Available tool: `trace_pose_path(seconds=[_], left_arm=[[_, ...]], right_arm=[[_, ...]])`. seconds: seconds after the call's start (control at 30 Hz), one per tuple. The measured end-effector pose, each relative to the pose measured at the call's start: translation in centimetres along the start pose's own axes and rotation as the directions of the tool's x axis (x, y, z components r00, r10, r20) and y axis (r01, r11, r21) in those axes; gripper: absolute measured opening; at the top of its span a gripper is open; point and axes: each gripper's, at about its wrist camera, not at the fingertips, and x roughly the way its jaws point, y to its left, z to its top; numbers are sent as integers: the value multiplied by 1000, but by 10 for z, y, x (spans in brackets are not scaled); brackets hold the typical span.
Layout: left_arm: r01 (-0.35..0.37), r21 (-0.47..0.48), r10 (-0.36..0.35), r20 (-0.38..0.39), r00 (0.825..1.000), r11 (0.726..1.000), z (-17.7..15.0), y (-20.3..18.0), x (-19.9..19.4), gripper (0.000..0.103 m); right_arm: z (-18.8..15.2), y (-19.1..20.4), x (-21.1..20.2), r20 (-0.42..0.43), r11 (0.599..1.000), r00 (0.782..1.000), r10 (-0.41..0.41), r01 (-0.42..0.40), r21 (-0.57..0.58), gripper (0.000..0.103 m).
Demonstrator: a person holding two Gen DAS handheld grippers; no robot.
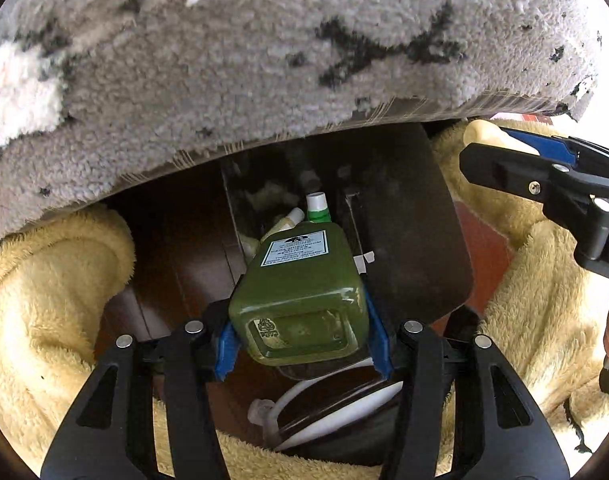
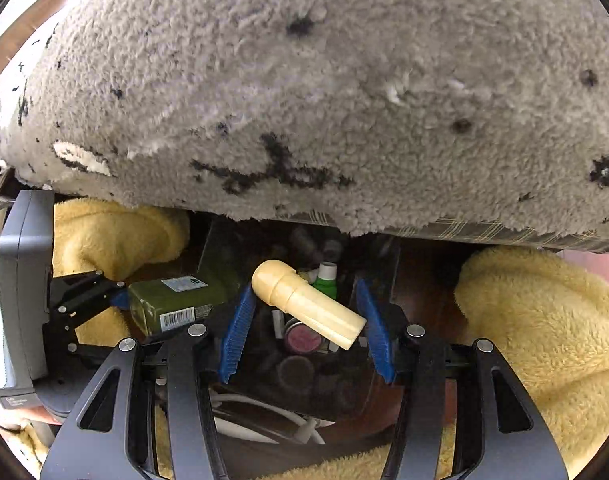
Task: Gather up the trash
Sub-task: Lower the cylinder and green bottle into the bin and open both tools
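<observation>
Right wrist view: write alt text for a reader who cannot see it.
The right tool holds a cream tube slantwise between its blue pads, above a dark bin of small trash. Left of it, the left tool grips a green bottle; a grey rug and yellow fleece surround them.

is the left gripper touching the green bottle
Touching. In the left wrist view the left gripper has both blue pads pressed flat against the sides of the green bottle, with no gap showing on either side.

green bottle (image 1: 300, 300): glossy plastic | rug (image 1: 264, 60): rough pile | blanket (image 1: 44, 300): fluffy
</observation>
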Motion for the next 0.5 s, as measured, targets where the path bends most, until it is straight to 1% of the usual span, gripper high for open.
trace_pose_path(seconds=[0.23,0.43,0.5], left_arm=[[18,-12,-18,-13,1000,1000,-1,-2,9,50],[36,-15,-36,-10,999,999,-2,-4,14,50],[34,-13,-34,-5,999,999,-1,-4,13,51]], right_arm=[[-1,3,15,-18,999,999,34,-34,9,53],[-2,8,29,-29,999,999,42,-42,17,54],[-2,5,30,-24,999,999,41,-41,27,56]])
